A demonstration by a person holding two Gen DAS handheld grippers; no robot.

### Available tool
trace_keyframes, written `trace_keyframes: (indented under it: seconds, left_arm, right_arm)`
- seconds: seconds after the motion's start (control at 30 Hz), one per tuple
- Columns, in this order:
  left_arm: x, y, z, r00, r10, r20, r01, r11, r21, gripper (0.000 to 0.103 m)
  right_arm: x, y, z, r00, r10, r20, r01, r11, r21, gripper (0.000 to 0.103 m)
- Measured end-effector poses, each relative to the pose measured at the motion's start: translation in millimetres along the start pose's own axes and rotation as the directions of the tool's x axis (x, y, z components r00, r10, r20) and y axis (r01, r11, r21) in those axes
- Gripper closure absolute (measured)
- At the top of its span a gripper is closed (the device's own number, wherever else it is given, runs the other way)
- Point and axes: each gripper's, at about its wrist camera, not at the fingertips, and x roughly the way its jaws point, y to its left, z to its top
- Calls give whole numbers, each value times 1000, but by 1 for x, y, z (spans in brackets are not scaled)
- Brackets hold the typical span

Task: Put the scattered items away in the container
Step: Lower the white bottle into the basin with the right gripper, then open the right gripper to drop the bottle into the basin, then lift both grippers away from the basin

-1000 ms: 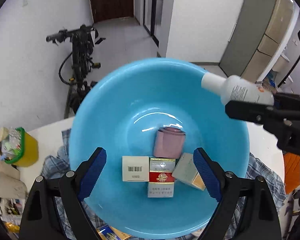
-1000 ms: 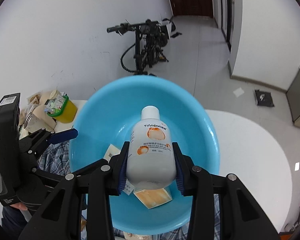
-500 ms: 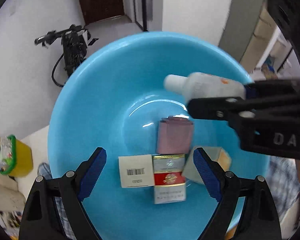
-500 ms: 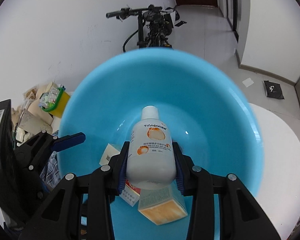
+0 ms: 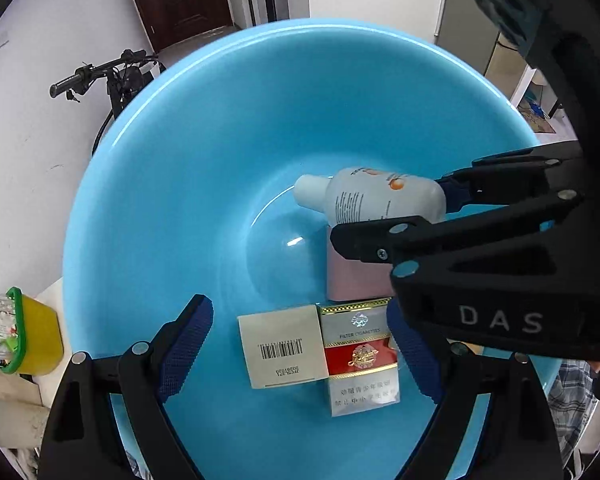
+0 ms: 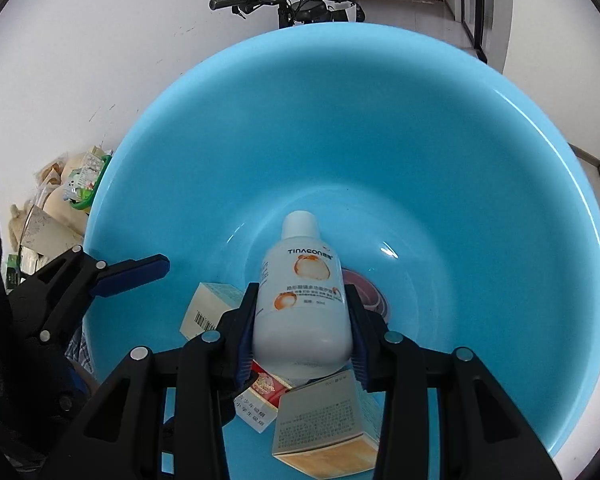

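Note:
A large light-blue bowl [image 5: 160, 200] [image 6: 460, 160] fills both views. On its bottom lie a white barcode box [image 5: 282, 346] [image 6: 208, 308], a red and silver cigarette pack [image 5: 358, 356] [image 6: 260, 396], a pink item [image 5: 352, 280] [image 6: 364, 284] and a beige box [image 6: 324, 424]. My right gripper [image 6: 302, 320] [image 5: 440, 208] is shut on a white bottle [image 6: 300, 292] [image 5: 376, 196], held low inside the bowl with its cap pointing away, just above the pink item. My left gripper [image 5: 300, 320] stands open over the barcode box and the cigarette pack, its pads [image 5: 188, 332] pressing on nothing.
A yellow tub with a green rim [image 5: 32, 332] and paper clutter sit left of the bowl. Plaid cloth [image 5: 568, 392] lies under it on a white table [image 6: 596, 400]. A bicycle [image 5: 112, 80] leans on the wall behind.
Both grippers have sunk toward the bowl, which now looks much larger. The bottle went from above the rim to deep inside, over the pink item.

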Motion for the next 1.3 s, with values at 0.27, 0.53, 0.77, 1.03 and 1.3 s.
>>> trace_keyframes:
  seconds: [0.27,0.53,0.77,1.03,1.3]
  left_arm:
    - [8,4,1,1000,-11,-6,10,1000,-14,12]
    - [3,8,0,1000,-25,10,25,999,-28,12]
    - [-5,12,-2,1000,-5,20,5,1000,-30,12]
    - [-28,6,-9,998,24,65,-20,998,-53,12]
    - [-58,1,-20,994,25,102,-18,997,-74,12]
  right_arm:
    - [0,0,-2,999,-34,38,34,999,-19,60]
    - [-9,-1,-7,996,-51,72,51,999,-7,31]
    - [-20,2,-15,995,-61,77,63,998,-21,31]
    - [-47,9,-25,989,-70,131,72,997,-11,21]
    - [-81,9,-36,985,-91,149,90,996,11,12]
